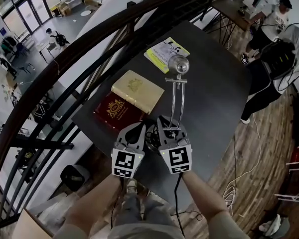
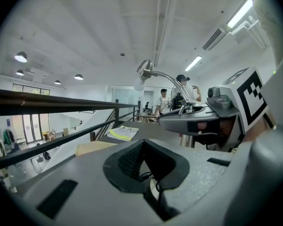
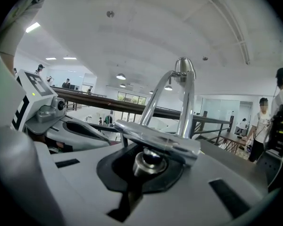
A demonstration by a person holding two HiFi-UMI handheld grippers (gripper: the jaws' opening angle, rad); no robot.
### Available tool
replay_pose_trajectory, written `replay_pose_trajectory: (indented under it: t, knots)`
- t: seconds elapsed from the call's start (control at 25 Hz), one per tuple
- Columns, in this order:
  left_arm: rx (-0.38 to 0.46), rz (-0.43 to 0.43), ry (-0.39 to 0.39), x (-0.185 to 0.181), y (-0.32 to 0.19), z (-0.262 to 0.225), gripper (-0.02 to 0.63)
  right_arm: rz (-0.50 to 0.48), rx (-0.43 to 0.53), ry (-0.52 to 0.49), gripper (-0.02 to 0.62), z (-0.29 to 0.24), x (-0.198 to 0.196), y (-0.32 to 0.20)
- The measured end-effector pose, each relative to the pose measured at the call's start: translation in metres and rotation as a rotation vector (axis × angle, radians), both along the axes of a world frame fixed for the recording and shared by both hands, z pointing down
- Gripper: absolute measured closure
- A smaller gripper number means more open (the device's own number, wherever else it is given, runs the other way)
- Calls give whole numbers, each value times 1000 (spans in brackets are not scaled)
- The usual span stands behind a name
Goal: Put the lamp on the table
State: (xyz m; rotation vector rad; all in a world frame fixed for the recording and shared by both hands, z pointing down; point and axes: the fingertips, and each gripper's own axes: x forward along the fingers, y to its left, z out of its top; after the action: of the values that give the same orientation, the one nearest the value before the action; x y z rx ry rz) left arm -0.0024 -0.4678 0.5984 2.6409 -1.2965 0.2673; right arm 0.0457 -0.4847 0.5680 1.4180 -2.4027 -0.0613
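Note:
A chrome lamp [image 1: 177, 86] with a round head stands upright over the near part of the dark table [image 1: 214, 98]. My right gripper [image 1: 170, 129] is shut on the short post at the lamp's foot [image 3: 148, 160], and the twin stems [image 3: 185, 102] rise just beyond the jaws. I cannot tell whether the foot touches the table. My left gripper [image 1: 138, 128] is close beside it on the left, shut, with the lamp's thin black cord [image 2: 153, 182] caught in the seam of its jaws. More cord [image 1: 150, 135] bunches between the two grippers.
A tan book [image 1: 137, 90] lies on a red book [image 1: 117, 111] at the table's left, with a yellow-green booklet [image 1: 166, 53] beyond them. A dark curved railing [image 1: 65, 59] runs along the left over a drop. People [image 1: 274, 24] stand at the far right, and white cables [image 1: 239, 178] trail on the wood floor.

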Motion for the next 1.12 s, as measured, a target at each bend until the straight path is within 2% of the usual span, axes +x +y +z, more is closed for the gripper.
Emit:
replay_pose_trajectory:
  t: [0.2, 0.4, 0.72, 0.88, 1.0, 1.12]
  knots:
    - [-18, 57, 13, 8, 4, 14, 601, 21, 55, -17, 597, 10, 3, -4]
    - [-71, 55, 0, 9, 13, 33, 601, 11, 77, 20, 597, 17, -2, -4]
    - [-115, 35, -20, 8, 20, 45, 601, 17, 62, 11, 597, 21, -2, -7]
    - [-108, 26, -13, 8, 21, 39, 601, 21, 33, 10, 597, 22, -2, -5]
    - [-104, 19, -3, 7, 22, 34, 601, 30, 3, -30, 597, 23, 0, -2]
    - [-94, 15, 0, 7, 22, 27, 601, 37, -33, -72, 538, 25, 6, 1]
